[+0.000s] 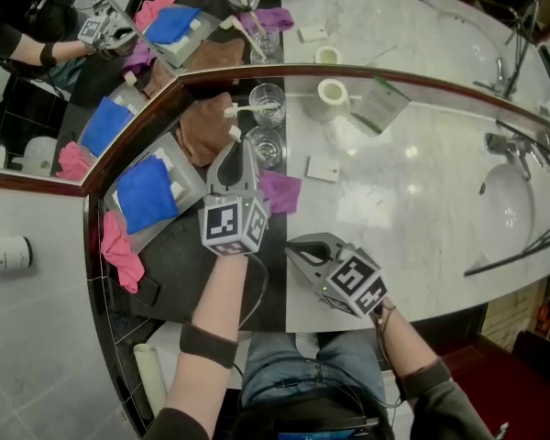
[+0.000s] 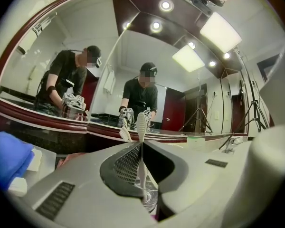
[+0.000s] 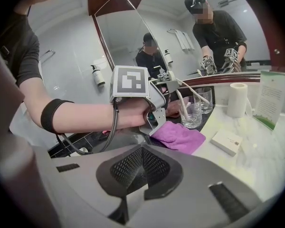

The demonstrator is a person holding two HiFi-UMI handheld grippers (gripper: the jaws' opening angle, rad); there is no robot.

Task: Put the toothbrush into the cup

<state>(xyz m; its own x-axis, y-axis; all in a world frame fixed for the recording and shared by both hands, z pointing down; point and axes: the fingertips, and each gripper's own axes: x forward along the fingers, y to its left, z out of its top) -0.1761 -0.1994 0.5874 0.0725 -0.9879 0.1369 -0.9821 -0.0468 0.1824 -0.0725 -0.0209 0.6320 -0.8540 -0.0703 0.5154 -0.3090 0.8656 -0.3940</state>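
Left gripper view: left gripper [image 2: 141, 145] clamps toothbrush [image 2: 141, 125] reaching into cup [image 2: 151, 201]; right gripper [image 3: 142, 147] closed, empty; card [image 3: 268, 98] print unreadable.

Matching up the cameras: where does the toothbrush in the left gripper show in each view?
Head view: left of centre, toothbrush poking past the left gripper's tip.
Left gripper view: dead centre, upright between the shut jaws.
Right gripper view: right of centre, slanting into the cup.
Shared landmark: that nearer glass cup, under the brush.
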